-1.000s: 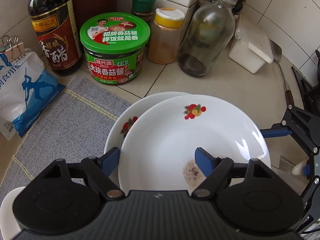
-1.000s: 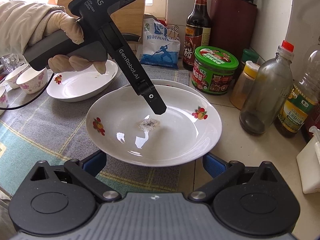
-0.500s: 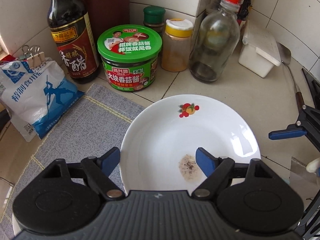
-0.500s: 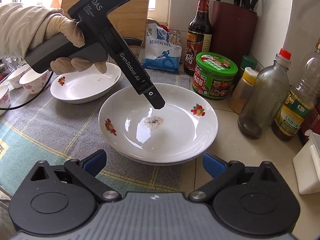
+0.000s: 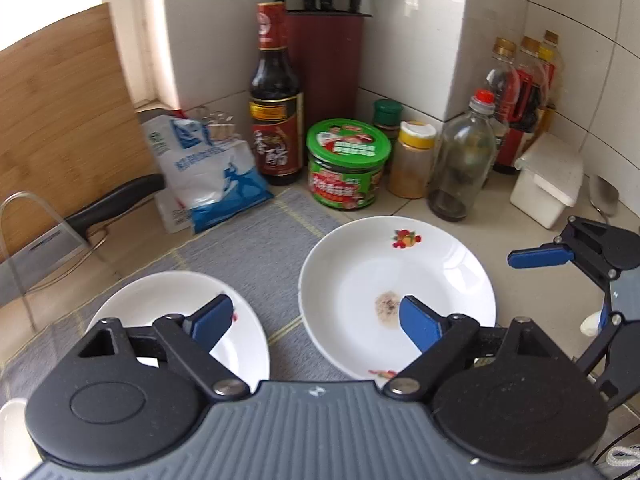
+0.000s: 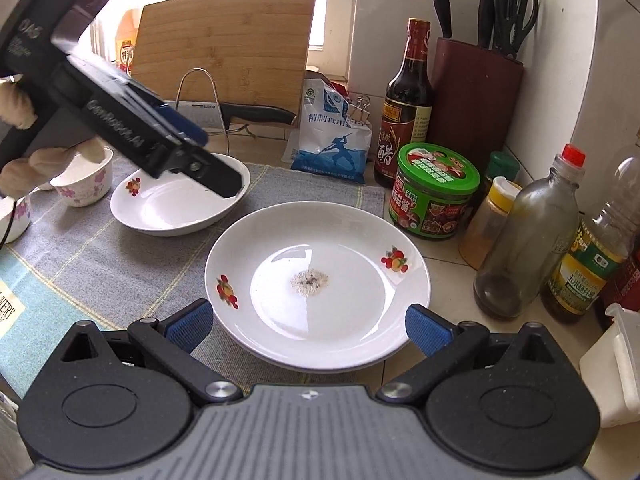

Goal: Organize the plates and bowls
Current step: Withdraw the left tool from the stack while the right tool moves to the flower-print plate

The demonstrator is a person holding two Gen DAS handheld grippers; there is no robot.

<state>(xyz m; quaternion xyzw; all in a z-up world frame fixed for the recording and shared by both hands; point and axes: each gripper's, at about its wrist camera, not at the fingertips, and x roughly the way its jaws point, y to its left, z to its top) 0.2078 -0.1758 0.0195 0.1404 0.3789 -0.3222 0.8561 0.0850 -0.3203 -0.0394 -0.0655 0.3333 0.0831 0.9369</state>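
Now, by label:
Left tongs (image 5: 310,320): released, jaws just opened wider, nothing between them, above the mat between both dishes.
Right tongs (image 6: 308,330): released, empty.
Stacked plates (image 6: 318,284): on the counter at the right tongs' twelve o'clock, the nearer arm.
Shallow plate (image 5: 176,324): at the left tongs' nine o'clock, likely next.
Small bowls (image 6: 86,178): at ten o'clock, well apart.
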